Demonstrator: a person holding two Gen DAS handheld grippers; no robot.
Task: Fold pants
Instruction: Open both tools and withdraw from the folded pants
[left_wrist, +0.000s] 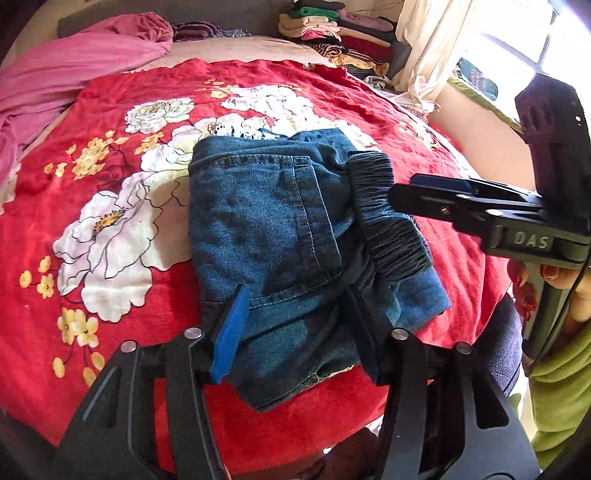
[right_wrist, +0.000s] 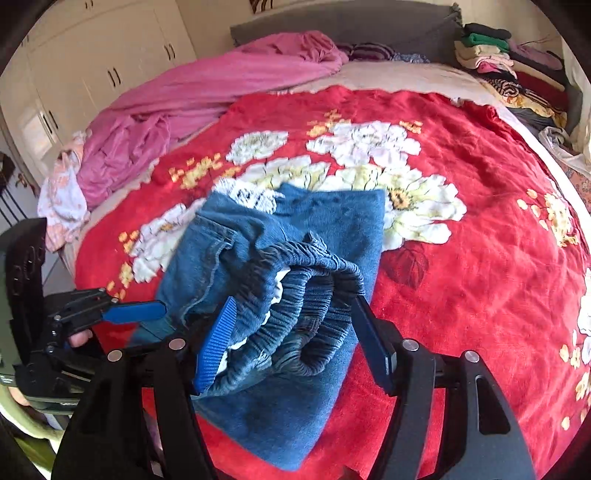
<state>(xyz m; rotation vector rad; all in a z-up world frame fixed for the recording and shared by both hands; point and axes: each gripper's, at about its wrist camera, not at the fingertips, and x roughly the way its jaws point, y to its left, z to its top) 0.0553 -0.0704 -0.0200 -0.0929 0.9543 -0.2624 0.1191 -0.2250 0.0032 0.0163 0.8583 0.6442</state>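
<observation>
A bedroom, with a bed covered by a red plush blanket (right_wrist: 480, 295) printed with large white and yellow flowers. A crumpled pink sheet (right_wrist: 207, 96) lies along the bed's far left side, and a stack of folded clothes (right_wrist: 495, 55) sits at the far right corner by a curtained window.

Near the front edge of the blanket lie the blue denim pants with a dark gathered elastic waistband (left_wrist: 273, 236). They are already folded into a compact, roughly rectangular bundle several layers thick, back pocket facing up. The waistband end is not flat: it bulges upward and gapes open, showing pale lining inside.

The left gripper (left_wrist: 295, 332) has its blue-padded fingers spread wide over the bundle's near edge, holding nothing. The right gripper (right_wrist: 291, 339) is likewise spread, its fingers straddling the raised waistband loop without pinching it.

Judging from this, most of the folding is done. What seems left is pressing the waistband down and squaring the bundle, perhaps with one last fold.
</observation>
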